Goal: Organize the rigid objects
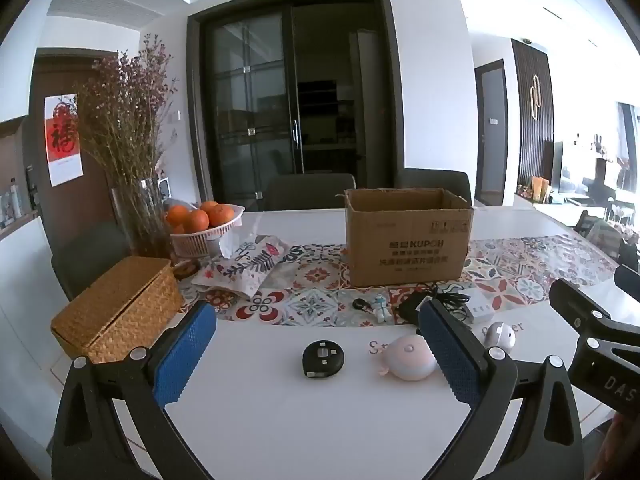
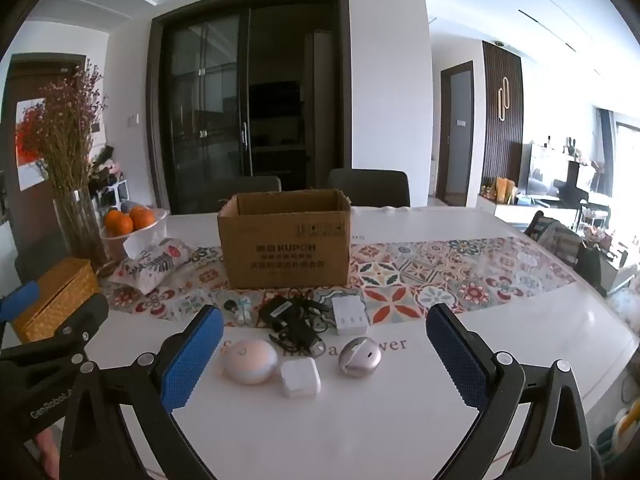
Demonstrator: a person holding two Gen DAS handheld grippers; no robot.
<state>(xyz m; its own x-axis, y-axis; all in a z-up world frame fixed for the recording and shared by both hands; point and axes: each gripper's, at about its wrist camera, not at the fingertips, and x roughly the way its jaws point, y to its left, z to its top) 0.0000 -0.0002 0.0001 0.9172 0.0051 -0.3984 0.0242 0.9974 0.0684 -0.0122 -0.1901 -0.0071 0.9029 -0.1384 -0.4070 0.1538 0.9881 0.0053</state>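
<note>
— What's in the containers?

— I can't see into the cardboard box (image 2: 285, 240) at twelve o'clock; its top is open. The white basket (image 1: 200, 240) at ten o'clock holds oranges (image 1: 199, 213). The wicker box (image 1: 116, 304) is lidded.

— Your tools?

— My left tool (image 1: 316, 354) and right tool (image 2: 325, 356) are both spread wide, grasping nothing.

— And the tabletop?

— The white tabletop (image 2: 320, 424) has a patterned runner (image 2: 420, 280). A black disc (image 1: 323, 359), pink gadget (image 2: 250, 366), white cube (image 2: 299, 378) and silver gadget (image 2: 360, 357) lie near me, short of the box.

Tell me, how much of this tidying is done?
Nothing looks done: what shows of the cardboard box looks empty. Nothing is in hand; the left gripper and right gripper are open. The black disc, pink gadget and white cube still lie on the table.
</note>
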